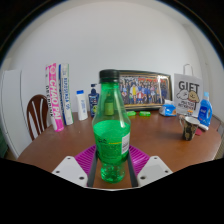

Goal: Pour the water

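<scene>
While the green plastic bottle (111,125) stands upright with its dark cap (109,75) on, it sits right between the two fingers of the tool (111,165), its lower body framed by the magenta pads (86,157) at either side. The pads look to be pressed against the bottle's sides with no gap showing, so I judge the tool closed on the bottle low on its body, though whether the base rests on the wooden tabletop (165,140) or is lifted just clear of it cannot be told, because the base is hidden behind the fingers.

What the coming move turns on is this: the bottle's long axis runs straight up, at a right angle to the fingers, and the grip lies well below the middle, so most of the bottle's height and weight stands above the hold. Any pour would call for a roll of the tool to tip that axis sideways toward a receiving vessel. The nearest candidate is a small cup-like thing (190,126) well off to the right beyond the fingers; what exactly it is stays unclear. With the cap apparently in place, water could not leave yet.

Beyond the bottle, along the far edge, stand a framed photograph (147,91), a blue-topped bottle (204,110), a white bottle (81,104) and some upright packages (52,95).
</scene>
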